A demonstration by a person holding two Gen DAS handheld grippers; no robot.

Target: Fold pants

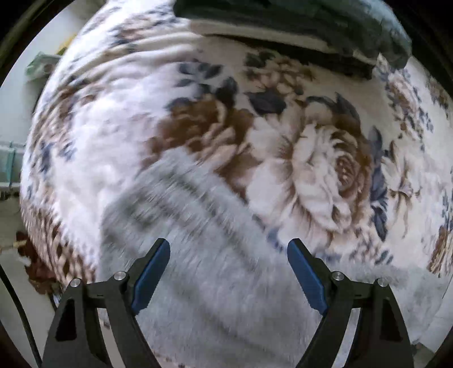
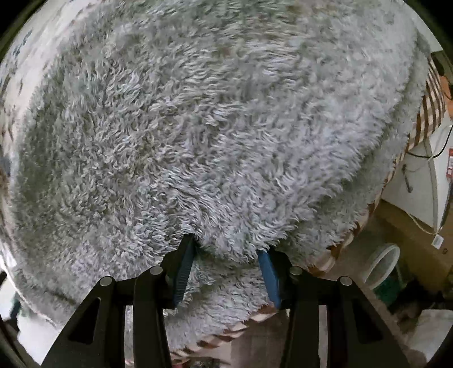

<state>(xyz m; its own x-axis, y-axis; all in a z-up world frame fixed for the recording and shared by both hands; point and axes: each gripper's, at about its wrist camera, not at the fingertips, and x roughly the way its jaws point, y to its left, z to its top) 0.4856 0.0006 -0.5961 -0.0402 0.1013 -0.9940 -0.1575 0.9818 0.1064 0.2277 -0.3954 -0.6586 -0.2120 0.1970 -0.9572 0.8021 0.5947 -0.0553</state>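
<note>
The pants are pale grey and fluffy [image 1: 215, 254]. They lie on a floral blanket [image 1: 311, 158] on a bed. In the left wrist view my left gripper [image 1: 228, 250] hangs open above a pant leg, with nothing between its blue pads [image 1: 150, 280]. The image is blurred by motion. In the right wrist view the pants [image 2: 215, 127] fill nearly the whole frame. My right gripper [image 2: 228, 246] is part open, its fingertips pressed into the fleece at the near edge, with a fold of fabric between the blue pads [image 2: 270, 276].
A dark folded garment pile [image 1: 311, 25] lies at the far side of the bed. The bed's edge with a striped sheet [image 2: 430, 110] runs on the right. Beyond it are a white appliance [image 2: 424, 181], a bucket [image 2: 382, 266] and the floor.
</note>
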